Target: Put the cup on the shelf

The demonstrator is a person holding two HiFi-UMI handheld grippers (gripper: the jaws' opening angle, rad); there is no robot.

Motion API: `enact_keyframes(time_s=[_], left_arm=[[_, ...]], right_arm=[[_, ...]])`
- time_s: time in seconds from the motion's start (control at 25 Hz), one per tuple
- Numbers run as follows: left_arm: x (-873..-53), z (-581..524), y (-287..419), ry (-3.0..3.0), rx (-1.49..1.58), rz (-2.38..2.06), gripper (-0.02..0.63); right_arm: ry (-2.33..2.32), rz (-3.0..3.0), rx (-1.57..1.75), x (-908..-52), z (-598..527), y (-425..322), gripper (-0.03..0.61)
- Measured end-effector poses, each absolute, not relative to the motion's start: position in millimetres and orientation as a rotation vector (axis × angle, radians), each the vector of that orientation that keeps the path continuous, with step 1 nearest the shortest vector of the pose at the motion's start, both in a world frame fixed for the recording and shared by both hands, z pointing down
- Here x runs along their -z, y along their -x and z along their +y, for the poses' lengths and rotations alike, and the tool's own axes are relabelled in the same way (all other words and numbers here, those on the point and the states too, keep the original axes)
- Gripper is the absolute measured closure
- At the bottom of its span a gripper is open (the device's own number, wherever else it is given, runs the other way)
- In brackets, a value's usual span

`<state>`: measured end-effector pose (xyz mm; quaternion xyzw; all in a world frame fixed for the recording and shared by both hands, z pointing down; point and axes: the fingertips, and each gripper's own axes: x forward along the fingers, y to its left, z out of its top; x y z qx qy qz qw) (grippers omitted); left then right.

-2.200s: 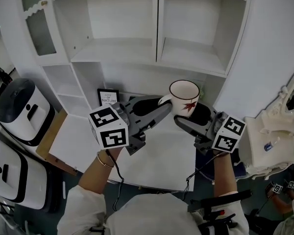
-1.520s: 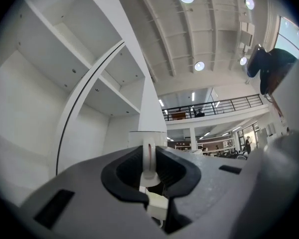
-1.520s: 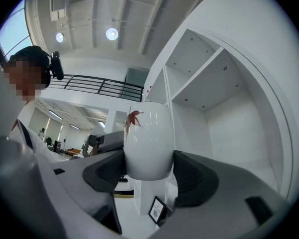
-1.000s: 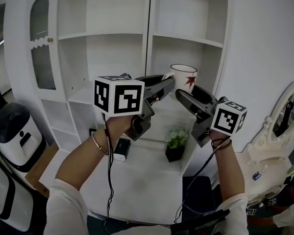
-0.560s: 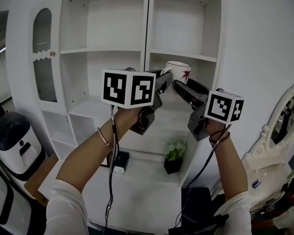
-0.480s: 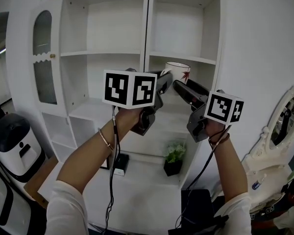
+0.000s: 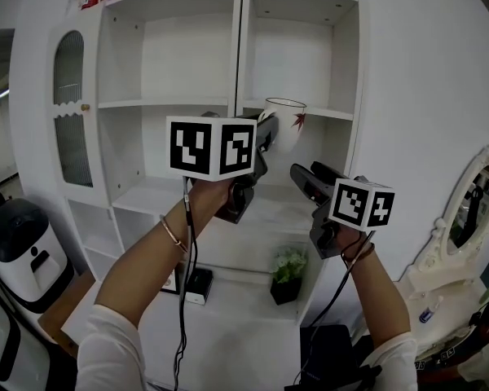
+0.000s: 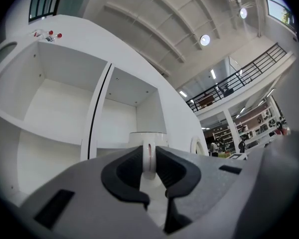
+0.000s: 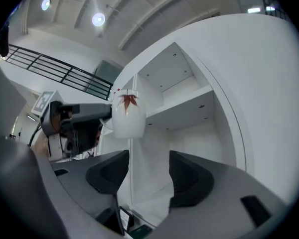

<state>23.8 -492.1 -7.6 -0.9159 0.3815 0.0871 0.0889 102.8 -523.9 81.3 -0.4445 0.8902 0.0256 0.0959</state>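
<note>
The right gripper (image 7: pixel 303 179) is held nearest and lowest, below the cup. Its jaws are spread and are closing, and nothing is seen between them in the right gripper view, only the white cupboard behind.

The left gripper (image 7: pixel 266 133) is held higher and further out. Its jaws are pinched on the thin handle (image 8: pixel 148 159) of the cup (image 7: pixel 284 122), so the cup is carried by this gripper alone. The cup is white with a red leaf (image 9: pixel 127 100) on its side. It is kept upright in the air, just in front of the right half of the cupboard.

Behind the cup, the shelf (image 7: pixel 330 113) is seen, with bare room above it. The cup is not yet set on it.

The carrying step is judged to be nearly done. Next, the cup probably has to be lifted a little, so its bottom is clear of the board, and moved forward. Then it can be put down flat and the handle let go
</note>
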Motion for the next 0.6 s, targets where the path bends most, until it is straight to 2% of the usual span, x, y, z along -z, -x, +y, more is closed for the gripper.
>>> enact_keyframes(time_s=[0.12, 0.4, 0.6], left_arm=[[26.6, -488.4, -25.2, 2.696, -0.284, 1.14, 0.552], [64.9, -477.6, -35.1, 2.623, -0.312, 1.171, 0.552], [86.3, -475.6, -38.5, 2.594, -0.327, 1.184, 0.552]], right_arm=[[1.389, 2.624, -0.084, -90.7, -529.3, -105.1, 0.371], [1.456, 2.641, -0.086, -113.2, -532.9, -103.4, 0.42], [1.58, 2.623, -0.093, -129.4, -540.6, -113.2, 0.506]])
